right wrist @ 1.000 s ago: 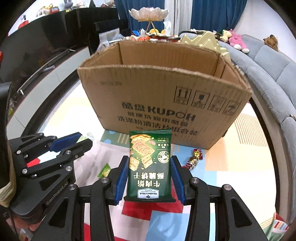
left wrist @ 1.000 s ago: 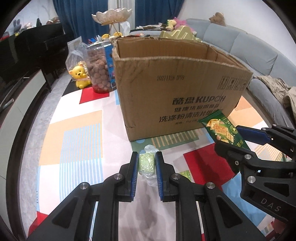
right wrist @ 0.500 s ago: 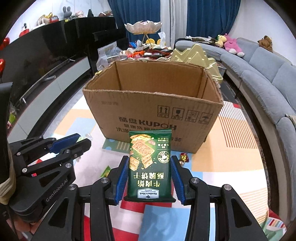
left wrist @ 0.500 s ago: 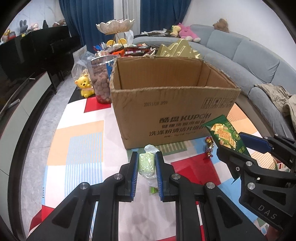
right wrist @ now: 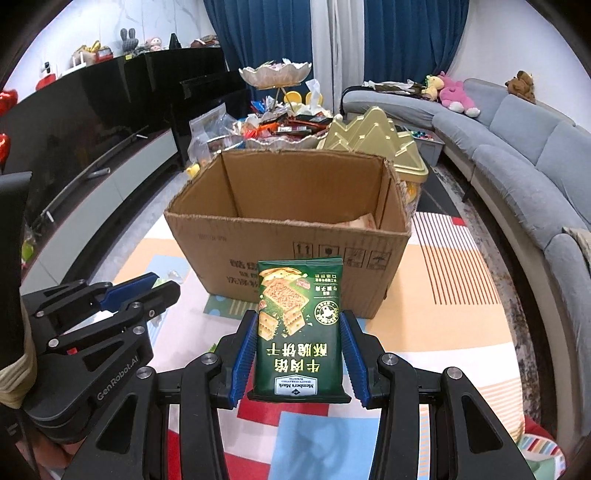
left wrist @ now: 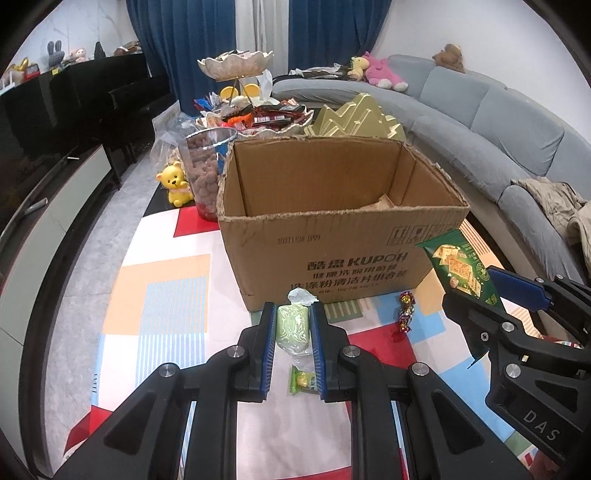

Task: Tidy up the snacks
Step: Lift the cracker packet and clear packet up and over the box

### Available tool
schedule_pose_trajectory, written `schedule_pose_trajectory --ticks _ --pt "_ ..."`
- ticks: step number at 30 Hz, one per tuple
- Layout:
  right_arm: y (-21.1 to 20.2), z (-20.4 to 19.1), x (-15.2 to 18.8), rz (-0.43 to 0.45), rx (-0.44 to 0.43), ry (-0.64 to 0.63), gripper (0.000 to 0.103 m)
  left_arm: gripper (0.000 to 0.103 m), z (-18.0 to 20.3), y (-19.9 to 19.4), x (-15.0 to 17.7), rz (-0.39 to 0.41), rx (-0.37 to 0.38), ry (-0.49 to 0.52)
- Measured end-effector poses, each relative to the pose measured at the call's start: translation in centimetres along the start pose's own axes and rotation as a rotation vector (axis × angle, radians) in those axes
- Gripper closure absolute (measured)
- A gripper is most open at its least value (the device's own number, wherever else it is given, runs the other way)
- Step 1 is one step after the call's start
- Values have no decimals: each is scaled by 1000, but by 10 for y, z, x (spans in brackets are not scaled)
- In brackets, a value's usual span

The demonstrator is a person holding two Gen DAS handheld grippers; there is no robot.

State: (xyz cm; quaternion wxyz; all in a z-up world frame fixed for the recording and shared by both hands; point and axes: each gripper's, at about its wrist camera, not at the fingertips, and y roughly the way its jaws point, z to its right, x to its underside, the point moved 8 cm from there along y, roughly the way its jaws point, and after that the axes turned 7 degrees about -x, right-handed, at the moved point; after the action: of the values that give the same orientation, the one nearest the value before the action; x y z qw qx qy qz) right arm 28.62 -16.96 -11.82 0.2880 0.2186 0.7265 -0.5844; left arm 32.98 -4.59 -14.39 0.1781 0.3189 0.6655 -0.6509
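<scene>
Snacks held in 2 grippers before an open cardboard box (left wrist: 332,236).

Left gripper (left wrist: 293,332) is clamped on a pale green wrapped snack (left wrist: 292,326); right gripper (right wrist: 298,356) is clamped on a dark green cracker packet (right wrist: 300,328). Only the left view shows a small green candy (left wrist: 303,380) and a foil candy (left wrist: 405,312) on the colourful patterned mat (left wrist: 162,295). Beyond the box stand a snack-laden tiered dish (right wrist: 275,75), a grey sofa (right wrist: 517,147) and blue curtains (right wrist: 266,33).

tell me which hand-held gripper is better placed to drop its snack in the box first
Probably right. The right hand-held gripper holds the green cracker packet pointing squarely at the cardboard box opening; the left hand-held gripper, clamping the pale green snack, faces the box's front wall.
</scene>
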Motion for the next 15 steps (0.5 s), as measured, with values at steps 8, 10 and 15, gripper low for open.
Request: schedule_pose_trajectory --ticks 8,10,15 --pt "-11 7 -19 38 5 9 58 84 1 -8 -16 9 -1 -25" --pt "-13 8 -24 46 5 8 58 84 2 -9 -20 10 1 -33" --pt "-14 10 -36 61 7 3 58 84 2 -10 -32 14 -1 -43"
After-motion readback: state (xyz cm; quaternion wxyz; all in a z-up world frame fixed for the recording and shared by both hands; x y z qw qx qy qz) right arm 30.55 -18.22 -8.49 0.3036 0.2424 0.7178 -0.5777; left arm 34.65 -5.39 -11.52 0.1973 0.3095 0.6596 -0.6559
